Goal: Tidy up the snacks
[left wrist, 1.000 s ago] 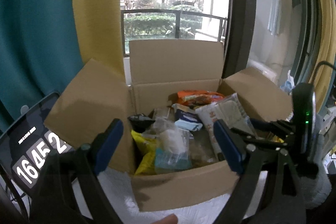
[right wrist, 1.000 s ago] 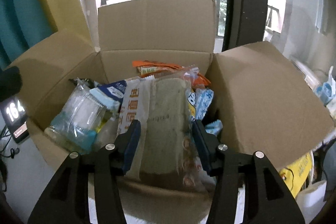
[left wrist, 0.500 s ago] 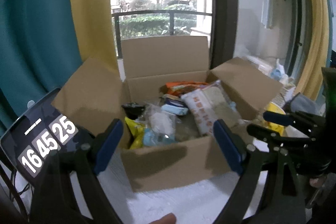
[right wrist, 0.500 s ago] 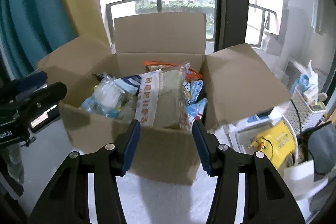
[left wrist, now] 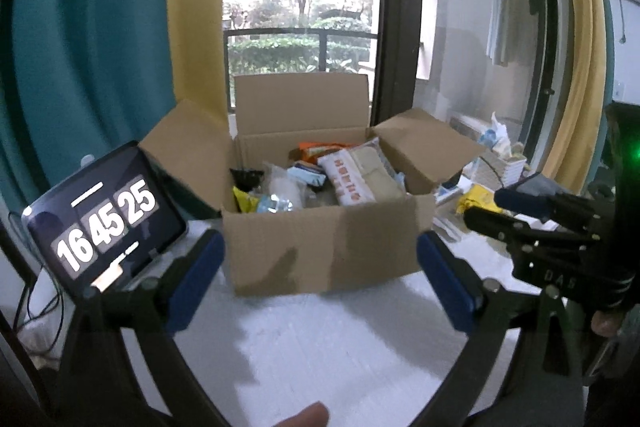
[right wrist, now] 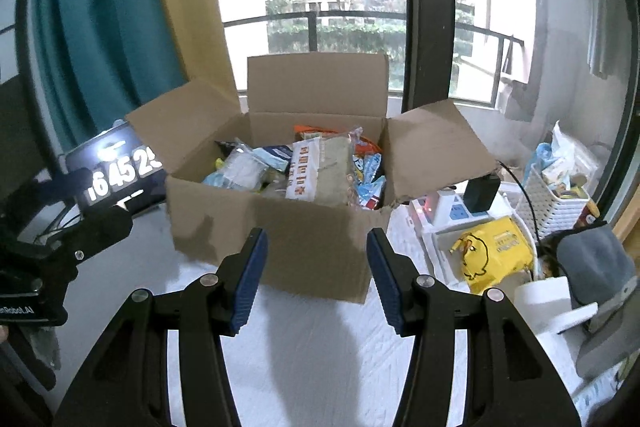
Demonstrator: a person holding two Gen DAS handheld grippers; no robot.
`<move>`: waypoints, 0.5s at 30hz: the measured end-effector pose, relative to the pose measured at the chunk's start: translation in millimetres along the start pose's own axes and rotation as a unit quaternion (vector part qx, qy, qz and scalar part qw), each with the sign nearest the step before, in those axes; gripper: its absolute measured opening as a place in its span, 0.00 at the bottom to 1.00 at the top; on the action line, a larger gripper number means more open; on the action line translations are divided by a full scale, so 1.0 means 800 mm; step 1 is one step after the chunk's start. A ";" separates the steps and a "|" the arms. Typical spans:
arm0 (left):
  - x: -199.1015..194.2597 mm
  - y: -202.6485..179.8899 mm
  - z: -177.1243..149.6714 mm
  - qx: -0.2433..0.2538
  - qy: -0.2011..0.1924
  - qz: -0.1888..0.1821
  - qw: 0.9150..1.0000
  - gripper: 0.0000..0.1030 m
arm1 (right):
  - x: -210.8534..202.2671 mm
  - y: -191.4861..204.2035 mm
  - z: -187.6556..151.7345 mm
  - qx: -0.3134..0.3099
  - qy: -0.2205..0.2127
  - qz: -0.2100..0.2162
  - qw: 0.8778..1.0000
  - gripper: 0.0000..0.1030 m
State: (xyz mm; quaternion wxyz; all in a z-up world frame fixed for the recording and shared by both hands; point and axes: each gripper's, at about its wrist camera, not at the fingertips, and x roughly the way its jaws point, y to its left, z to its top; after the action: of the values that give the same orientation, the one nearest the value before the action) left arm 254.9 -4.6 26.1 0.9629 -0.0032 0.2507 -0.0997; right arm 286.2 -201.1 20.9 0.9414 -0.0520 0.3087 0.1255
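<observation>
Nearest, both tools released and empty: left tool (left wrist: pixel 318 281) spread wide, right tool (right wrist: pixel 316 279) gaping too, each hanging above the white worktop (right wrist: pixel 320 359), short of the cardboard box (right wrist: pixel 280 247).

Next, standing on the worktop with flaps open, the box, crammed with snacks.

On top, leaning toward the front wall, a long clear-wrapped pack of biscuits (right wrist: pixel 324 169). Probably light but brittle inside, with slick film; best pinched across the narrow width near one end, gently, so as not to crack the contents.

Left of it, a crinkly clear bag (right wrist: pixel 240 169). Likely soft and airy; best taken by the sealed edge, not the puffed middle.

At the right side, small blue packets (right wrist: pixel 366 171), probably light and slippery.

Farther back, an orange packet (left wrist: pixel 320 149) against the rear wall.

Off to the left, a tablet clock (left wrist: pixel 104 215).
</observation>
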 end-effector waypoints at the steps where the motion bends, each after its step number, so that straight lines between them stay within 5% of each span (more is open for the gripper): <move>1: -0.008 -0.001 -0.002 -0.003 -0.003 0.000 1.000 0.95 | -0.008 0.001 -0.003 -0.001 -0.003 0.001 1.000 0.53; 15: -0.105 -0.008 -0.018 -0.028 -0.064 -0.001 0.998 0.95 | -0.102 0.022 -0.022 -0.014 -0.045 0.005 0.999 0.53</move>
State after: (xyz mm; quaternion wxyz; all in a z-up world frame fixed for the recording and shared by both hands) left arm 174.8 5.8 54.4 0.9764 -0.0370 0.1916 -0.0929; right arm 208.2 -203.6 55.2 0.9529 -0.0577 0.2646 0.1366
